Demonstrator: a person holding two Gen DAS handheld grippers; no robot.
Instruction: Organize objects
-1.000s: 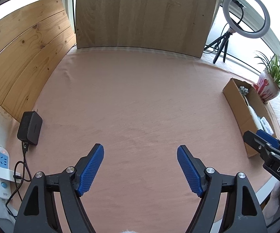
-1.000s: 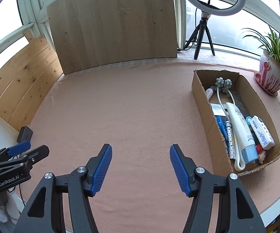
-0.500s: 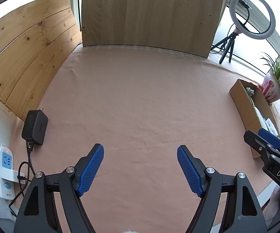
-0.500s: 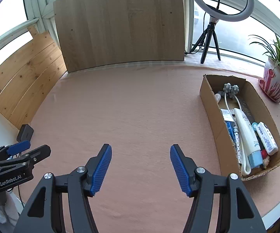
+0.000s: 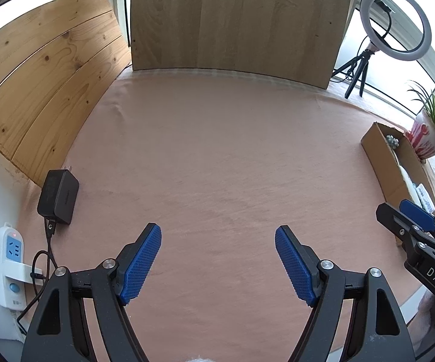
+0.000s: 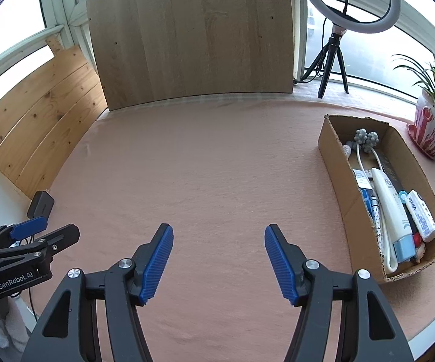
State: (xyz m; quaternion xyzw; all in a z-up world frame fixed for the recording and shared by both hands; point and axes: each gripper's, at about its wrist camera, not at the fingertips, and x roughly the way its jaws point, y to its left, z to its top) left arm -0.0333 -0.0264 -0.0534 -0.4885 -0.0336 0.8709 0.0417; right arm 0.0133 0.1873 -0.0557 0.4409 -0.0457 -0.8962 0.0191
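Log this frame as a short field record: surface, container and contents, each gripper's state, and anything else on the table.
surface: table under pink cloth
container: open cardboard box, right side of table
contents: white tube, small white bottle, grey ball massager, other small items
left gripper: open, empty, above bare cloth
right gripper: open, empty, beside the box
other items: black adapter, potted plant, ring light

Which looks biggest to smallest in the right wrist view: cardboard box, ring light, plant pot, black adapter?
1. Cardboard box
2. Ring light
3. Plant pot
4. Black adapter

Apparent size only; fisheye and distance skew it.
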